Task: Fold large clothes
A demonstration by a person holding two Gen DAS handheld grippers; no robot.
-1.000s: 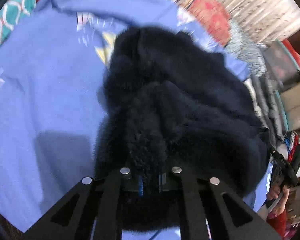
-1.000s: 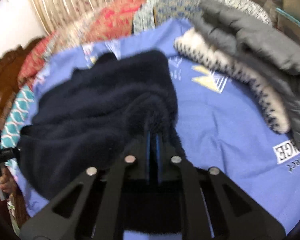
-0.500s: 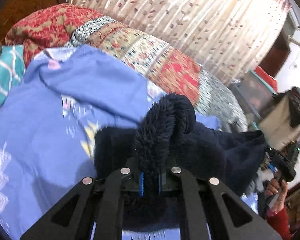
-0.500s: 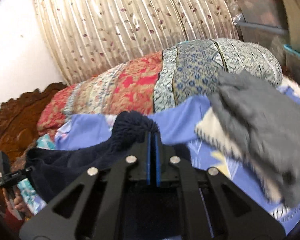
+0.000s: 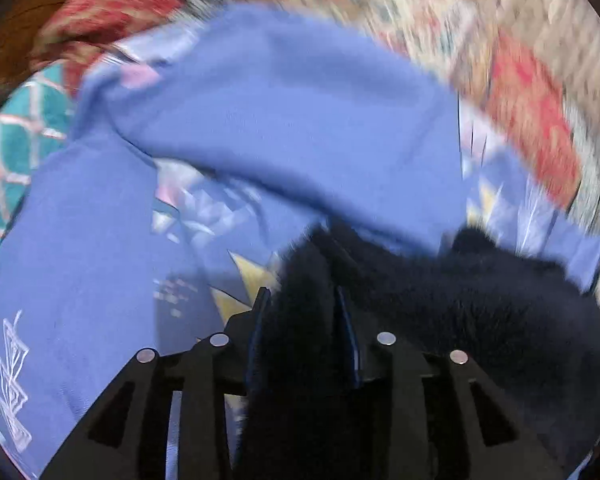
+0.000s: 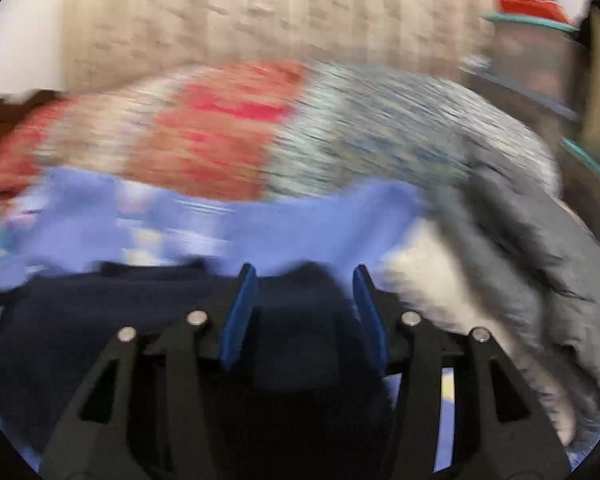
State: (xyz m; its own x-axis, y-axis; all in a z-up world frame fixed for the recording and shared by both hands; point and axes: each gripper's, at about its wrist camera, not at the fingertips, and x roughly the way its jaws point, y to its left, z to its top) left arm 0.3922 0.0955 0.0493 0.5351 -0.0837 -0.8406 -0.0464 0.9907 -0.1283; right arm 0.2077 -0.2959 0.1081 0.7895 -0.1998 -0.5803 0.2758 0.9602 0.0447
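Observation:
A dark navy fleece garment (image 5: 460,312) lies on the blue printed bedsheet (image 5: 100,240). My left gripper (image 5: 300,300) is open, with fleece still lying between its spread fingers. In the right wrist view the fleece (image 6: 100,320) lies spread flat below my right gripper (image 6: 304,280), which is open with fleece between its blue pads (image 6: 240,308). Both views are motion-blurred.
A folded grey jacket (image 6: 520,260) lies over a cream patterned knit (image 6: 432,280) at the right on the sheet. A red and grey patterned bolster (image 6: 260,128) runs along the back before a curtain (image 6: 260,8). A teal cover (image 5: 12,140) shows at left.
Both grippers have swung down from the raised position and opened. The fleece, held up in both shut grippers before, now lies lower on the sheet.

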